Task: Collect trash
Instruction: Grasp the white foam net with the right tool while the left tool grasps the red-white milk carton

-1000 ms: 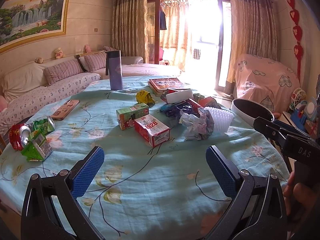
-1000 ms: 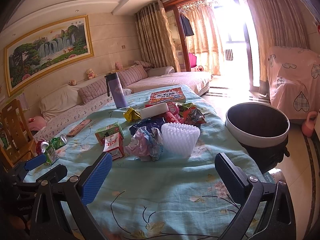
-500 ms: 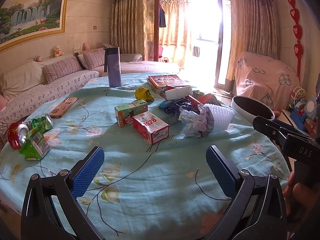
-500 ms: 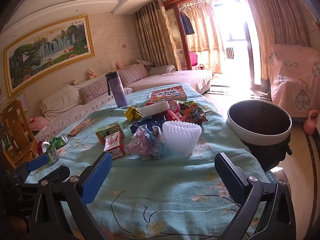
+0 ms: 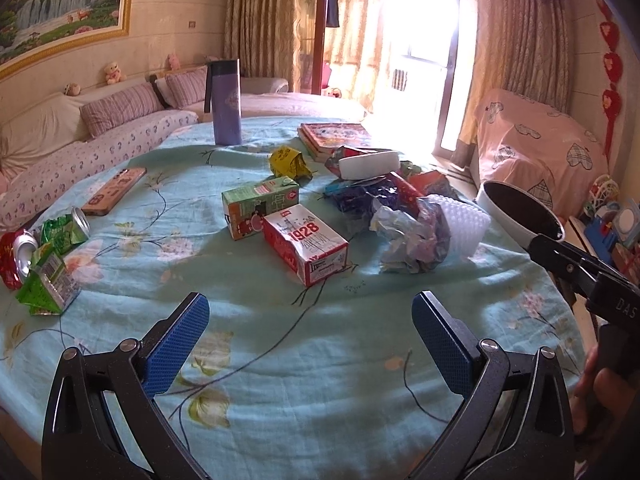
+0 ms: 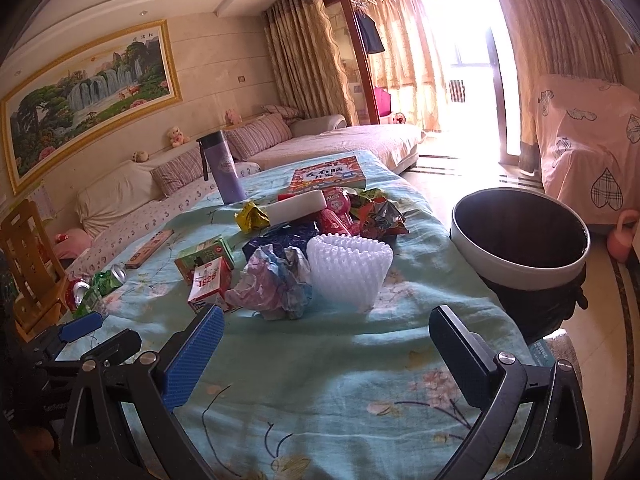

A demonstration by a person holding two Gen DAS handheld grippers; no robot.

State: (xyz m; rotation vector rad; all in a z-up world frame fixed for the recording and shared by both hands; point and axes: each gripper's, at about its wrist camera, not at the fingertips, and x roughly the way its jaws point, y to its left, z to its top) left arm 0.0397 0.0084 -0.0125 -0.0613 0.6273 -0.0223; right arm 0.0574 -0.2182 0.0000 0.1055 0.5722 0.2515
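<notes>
Trash lies on a table with a light blue flowered cloth [image 5: 280, 344]. A red and white "1928" carton [image 5: 306, 243] [image 6: 210, 285] lies nearest, a green carton [image 5: 258, 207] behind it. To the right are a crumpled wrapper ball [image 5: 408, 238] [image 6: 276, 280] and a white foam net [image 6: 348, 272]. Crushed cans and a green carton [image 5: 44, 252] lie at the left edge. A black bin with a white rim [image 6: 520, 236] stands beside the table on the right. My left gripper [image 5: 310, 332] is open and empty, short of the "1928" carton. My right gripper [image 6: 326, 344] is open and empty, short of the wrapper ball.
A purple flask [image 5: 226, 102], books [image 5: 334, 138], a phone [image 5: 116, 190], a yellow wrapper [image 5: 288, 162] and a white box [image 5: 368, 164] on coloured wrappers stand farther back. A sofa [image 6: 180, 184] runs behind the table. A wooden chair [image 6: 28, 264] stands at left.
Both grippers have moved slightly forward and lower toward the trash in the table's middle. Both stay open and empty.
</notes>
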